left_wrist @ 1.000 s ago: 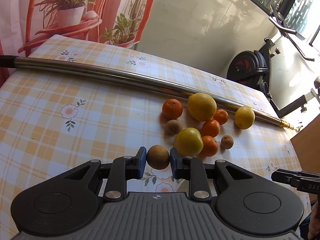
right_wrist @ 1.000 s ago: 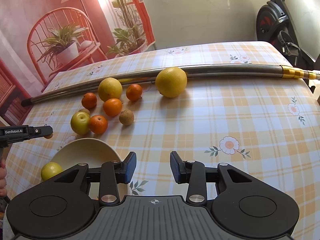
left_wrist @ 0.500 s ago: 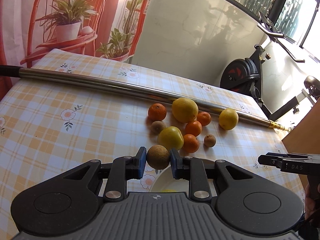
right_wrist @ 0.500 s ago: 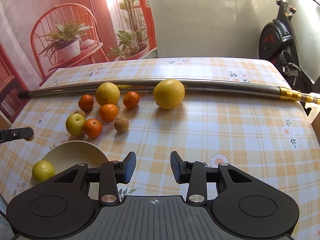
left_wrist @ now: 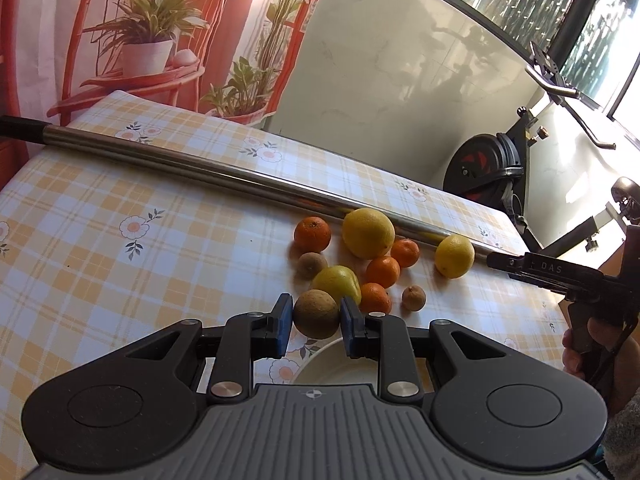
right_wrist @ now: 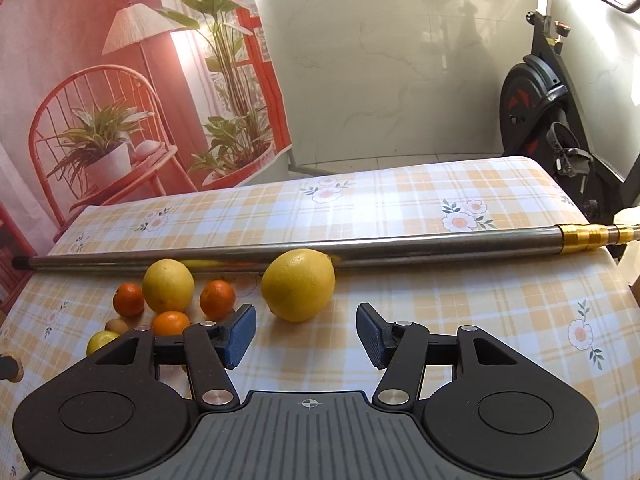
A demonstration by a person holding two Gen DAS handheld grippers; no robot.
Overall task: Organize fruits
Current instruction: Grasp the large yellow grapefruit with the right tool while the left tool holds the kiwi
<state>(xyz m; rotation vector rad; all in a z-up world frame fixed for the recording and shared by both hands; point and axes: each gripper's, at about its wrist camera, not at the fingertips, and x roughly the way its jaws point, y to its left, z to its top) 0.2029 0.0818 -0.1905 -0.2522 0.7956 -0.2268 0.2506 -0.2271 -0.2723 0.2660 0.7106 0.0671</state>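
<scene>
The left gripper holds a round brown fruit tight between its blue fingers, raised over the rim of a pale bowl on the checked table. The right gripper, empty, has just been spreading its fingers before a large yellow fruit lying against a metal pole. Oranges and another yellow fruit cluster to the left
</scene>
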